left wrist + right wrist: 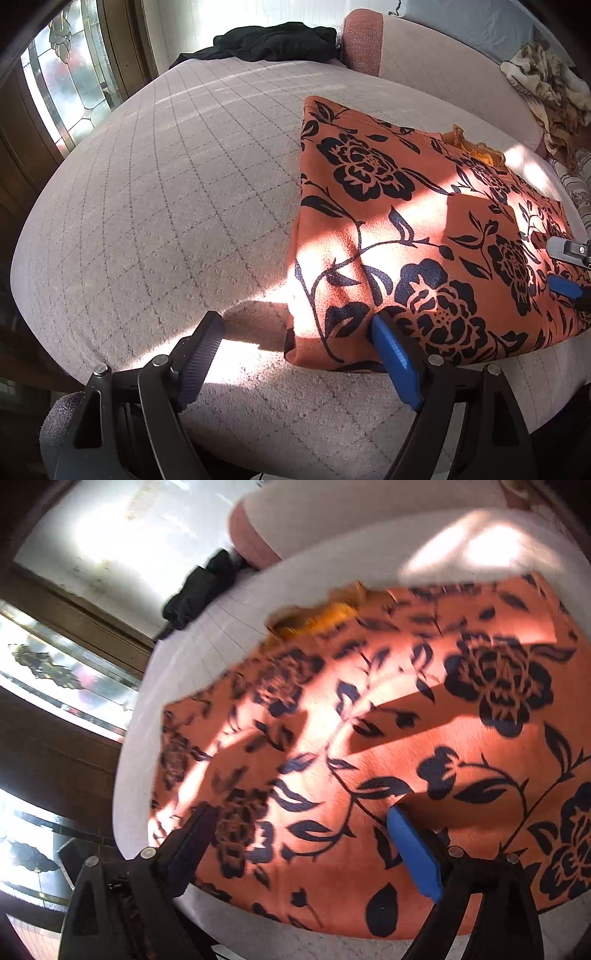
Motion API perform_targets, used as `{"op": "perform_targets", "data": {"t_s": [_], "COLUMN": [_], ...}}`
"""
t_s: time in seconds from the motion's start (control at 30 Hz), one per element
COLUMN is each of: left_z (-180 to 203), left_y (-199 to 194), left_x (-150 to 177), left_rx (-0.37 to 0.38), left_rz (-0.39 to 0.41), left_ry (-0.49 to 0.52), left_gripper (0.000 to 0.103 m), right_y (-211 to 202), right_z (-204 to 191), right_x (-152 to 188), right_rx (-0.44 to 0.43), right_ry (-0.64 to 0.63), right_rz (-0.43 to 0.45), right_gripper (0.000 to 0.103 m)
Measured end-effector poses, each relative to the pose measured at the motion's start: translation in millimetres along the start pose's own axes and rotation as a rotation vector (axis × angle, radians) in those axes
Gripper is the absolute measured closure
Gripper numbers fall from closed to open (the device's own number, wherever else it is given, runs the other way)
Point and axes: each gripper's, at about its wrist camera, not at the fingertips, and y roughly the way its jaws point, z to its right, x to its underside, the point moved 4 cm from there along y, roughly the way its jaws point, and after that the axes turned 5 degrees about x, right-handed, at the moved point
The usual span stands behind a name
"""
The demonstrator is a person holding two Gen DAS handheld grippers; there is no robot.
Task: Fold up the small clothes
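Floral garment (388,720) — beneath right hand-held gripper (306,834), unheld.

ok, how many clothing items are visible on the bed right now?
3, maybe more hidden. Orange floral garment lies nearest, with a yellow lace piece peeking out from under its far edge. Black garment sits at the far end.

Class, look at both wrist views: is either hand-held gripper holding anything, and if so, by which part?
Nothing is held. The left hand-held gripper and right hand-held gripper both stand open over the orange floral garment, pinching no fabric.
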Motion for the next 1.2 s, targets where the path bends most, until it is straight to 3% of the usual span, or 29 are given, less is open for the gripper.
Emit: {"op": "perform_targets", "data": {"t_s": [0.23, 0.37, 0.5, 0.6, 0.73, 0.83, 0.9, 0.97, 1.2], "left_z": [-0.7, -1.1, -0.6, -1.2, 1.0, 8.4, 12.4, 14.9, 12.1], "left_y": [0.2, 0.6, -0.3, -4.1, -16.5, -27.3, -35.9, -44.2, -61.5], "left_x": [0.7, 0.5, -0.9, -1.6, -0.2, 3.6, 6.7, 9.3, 14.8], "left_rx": [0.013, 0.019, 0.025, 0.035, 0.043, 0.044, 0.041, 0.039, 0.023], "left_rz": [0.007, 0.010, 0.007, 0.008, 0.033, 0.048, 0.059, 0.071, 0.089], "left_ry": [0.004, 0.009, 0.000, -0.018, -0.024, -0.004, 0.014, 0.026, 0.014], "left_gripper": [0.019, 0.018, 0.018, 0.018, 0.018, 0.018, 0.018, 0.018, 0.018], "right_y": [-10.1, 36.4, 34.8, -4.0, -56.8, -76.2, -84.1, -91.9, -123.4], "right_z": [-23.3, -7.4, 11.2, 13.8, 25.9, 44.7, 61.7, 82.2, 133.5], "right_x": [-52.7, -97.8, -129.9, -111.2, -39.4, 13.9, 34.7, 44.2, 39.3], "right_rx": [-0.055, -0.050, -0.113, -0.113, -0.118, -0.135, -0.102, -0.061, -0.094], "right_ry": [0.001, 0.103, 0.253, 0.220, 0.161, 0.203, 0.220, 0.246, 0.346], "right_rz": [0.038, -0.056, -0.001, 0.077, 0.120, 0.115, 0.127, 0.156, 0.264], "right_gripper": [0.007, 0.007, 0.007, 0.007, 0.007, 0.007, 0.007, 0.007, 0.007]}}
